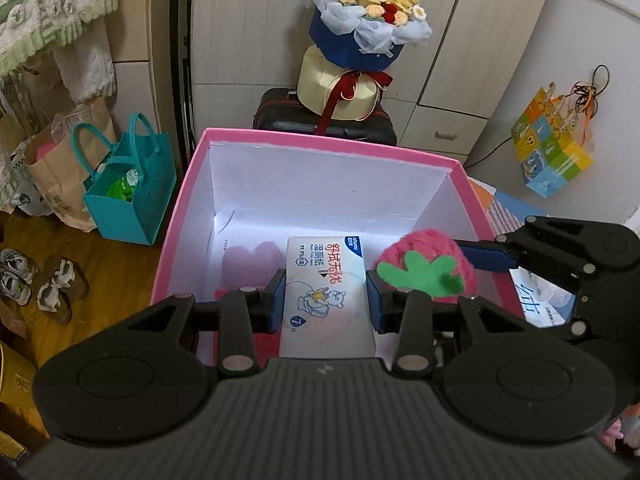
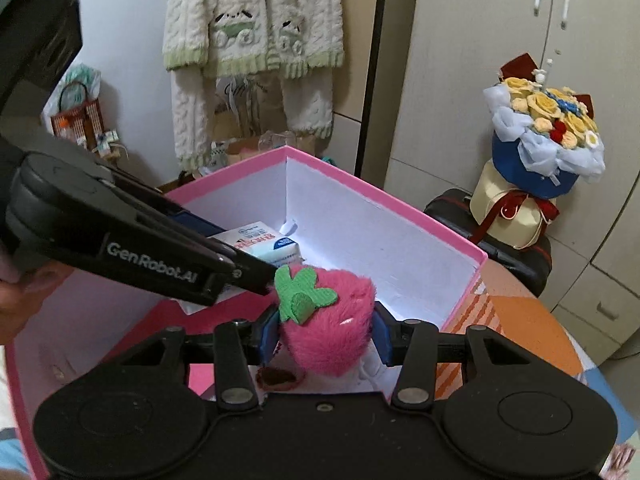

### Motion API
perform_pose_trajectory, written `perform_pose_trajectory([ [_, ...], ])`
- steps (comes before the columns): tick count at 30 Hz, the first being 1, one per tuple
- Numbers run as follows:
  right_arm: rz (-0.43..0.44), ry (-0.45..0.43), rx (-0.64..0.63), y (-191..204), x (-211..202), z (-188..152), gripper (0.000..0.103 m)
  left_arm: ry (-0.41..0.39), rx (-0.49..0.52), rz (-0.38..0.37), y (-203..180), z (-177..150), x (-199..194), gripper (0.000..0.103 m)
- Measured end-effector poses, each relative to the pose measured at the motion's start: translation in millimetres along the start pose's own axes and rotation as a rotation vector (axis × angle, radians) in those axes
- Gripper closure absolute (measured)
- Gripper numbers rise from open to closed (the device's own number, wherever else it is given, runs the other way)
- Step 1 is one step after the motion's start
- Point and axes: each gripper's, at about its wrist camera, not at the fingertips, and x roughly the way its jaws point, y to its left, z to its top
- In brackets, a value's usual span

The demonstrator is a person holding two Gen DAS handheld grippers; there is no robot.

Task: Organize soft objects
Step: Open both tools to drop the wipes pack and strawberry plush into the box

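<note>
A pink box with white inner walls [image 1: 202,184] [image 2: 400,208] stands open in front of both grippers. My left gripper [image 1: 326,300] is shut on a white pack of wet wipes [image 1: 326,276] and holds it inside the box; the pack also shows in the right wrist view [image 2: 264,246]. My right gripper [image 2: 326,334] is shut on a fluffy pink plush strawberry [image 2: 332,328] with a green felt leaf, held over the box's near right part. In the left wrist view the strawberry [image 1: 428,268] and right gripper [image 1: 460,258] are just right of the wipes.
A flower bouquet [image 1: 360,12] [image 2: 544,136] stands on a black suitcase [image 1: 280,116] behind the box. A teal bag [image 1: 132,196] and shoes [image 1: 40,280] sit on the wood floor left. A colourful gift bag [image 1: 548,144] hangs right. The box rests on an orange patterned surface [image 2: 516,328].
</note>
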Motion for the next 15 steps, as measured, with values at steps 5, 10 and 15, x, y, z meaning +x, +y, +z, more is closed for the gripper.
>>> perform_pose_trajectory([
  [5,-0.021,-0.037,-0.020,-1.7,-0.4,-3.5,0.038,-0.058,0.022,0.014,-2.4,-0.3,-11.9,0.058],
  [10,0.031,-0.106,0.030,-7.1,-34.2,-19.1,0.038,-0.114,0.049,-0.019,-0.8,-4.9,-46.4,0.056],
  [15,0.043,-0.167,0.075,-1.3,-74.2,-36.7,0.038,-0.131,0.100,-0.040,-2.6,-18.1,-83.6,0.056],
])
